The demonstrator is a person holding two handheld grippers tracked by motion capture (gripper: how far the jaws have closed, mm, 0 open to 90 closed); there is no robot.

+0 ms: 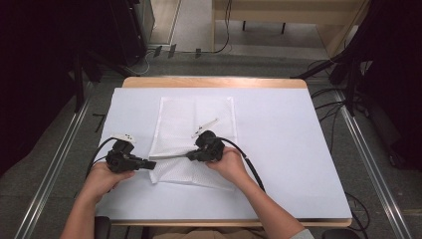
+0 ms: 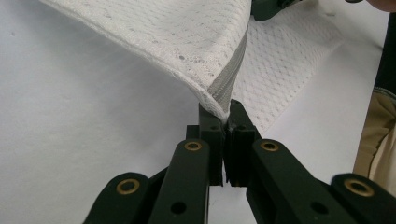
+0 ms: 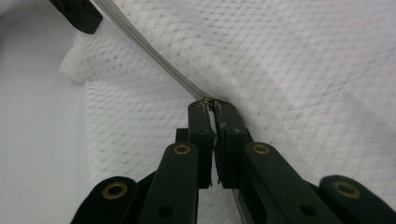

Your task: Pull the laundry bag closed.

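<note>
White mesh bag [image 1: 195,127] lies flat near the middle of the counter [image 1: 278,149], on the white sheet, its near edge close to both hands. A grey zipper strip [image 1: 171,156] runs along its near part, stretched between the two tools.

Left tool [image 1: 151,165]: jaws together, clamped on the bag's near-left corner. In the left gripper view the left tool [image 2: 227,116] pinches the corner right at the end of the zipper strip [image 2: 229,74]; the mesh bag [image 2: 187,37] rises up and away from the jaw tips, lifted off the counter [image 2: 70,121] at that corner.

Right tool [image 1: 189,156]: jaws together, clamped on the zipper pull, right of the left tool and just near of the bag's centre. In the right gripper view the right tool [image 3: 212,105] grips a small brass-coloured zipper pull [image 3: 208,100] at the jaw tips; the zipper strip [image 3: 149,51] runs from there toward the far left of that view, with the mesh bag [image 3: 289,60] spread on both sides of it. The left tool's jaw tip [image 3: 77,14] shows at the top-left corner of that view, at the strip's other end.

The tools face each other along the zipper line, near but not touching.
</note>
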